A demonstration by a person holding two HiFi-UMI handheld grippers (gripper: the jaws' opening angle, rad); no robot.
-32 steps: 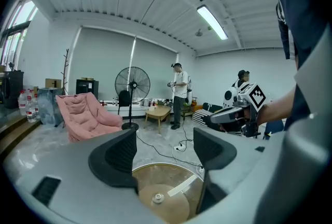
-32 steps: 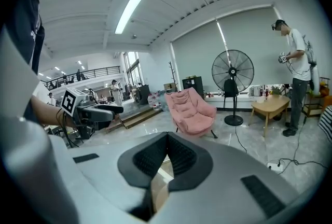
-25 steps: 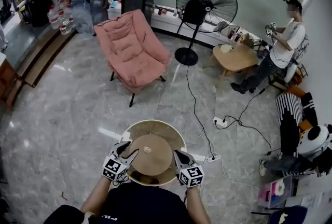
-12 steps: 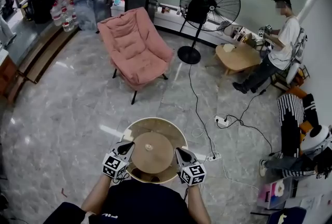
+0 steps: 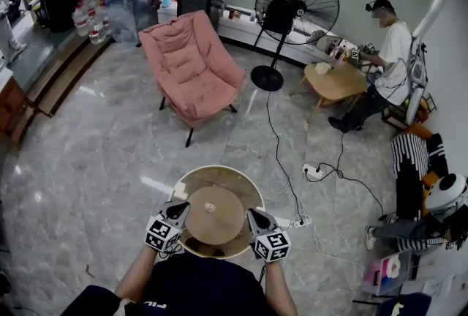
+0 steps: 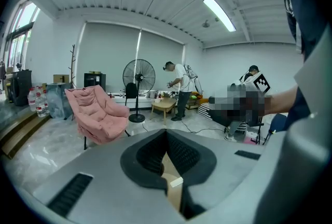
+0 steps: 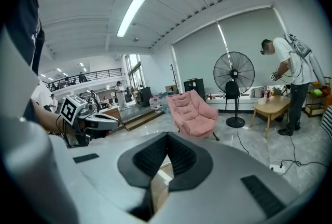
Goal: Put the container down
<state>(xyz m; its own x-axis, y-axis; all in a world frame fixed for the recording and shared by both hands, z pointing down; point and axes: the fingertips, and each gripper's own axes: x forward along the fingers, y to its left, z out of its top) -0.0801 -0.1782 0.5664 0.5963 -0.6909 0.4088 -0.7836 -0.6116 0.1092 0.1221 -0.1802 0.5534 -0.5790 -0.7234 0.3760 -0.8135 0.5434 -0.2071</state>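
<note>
Dark shirt (image 5: 197,291); grey left gripper (image 5: 178,210), right gripper (image 5: 253,217), black jaws, black-white marker cubes (image 5: 161,237).

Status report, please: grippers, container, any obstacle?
Both shut on container: left gripper, right gripper, one each side. It hangs above round table; contact not visible. Floor beside table: power strip.

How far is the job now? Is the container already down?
Done: nothing sure. In hand: left gripper and right gripper both pinch the container over the round table; I cannot tell if it rests there. Remaining: set it down, open the jaws.
</note>
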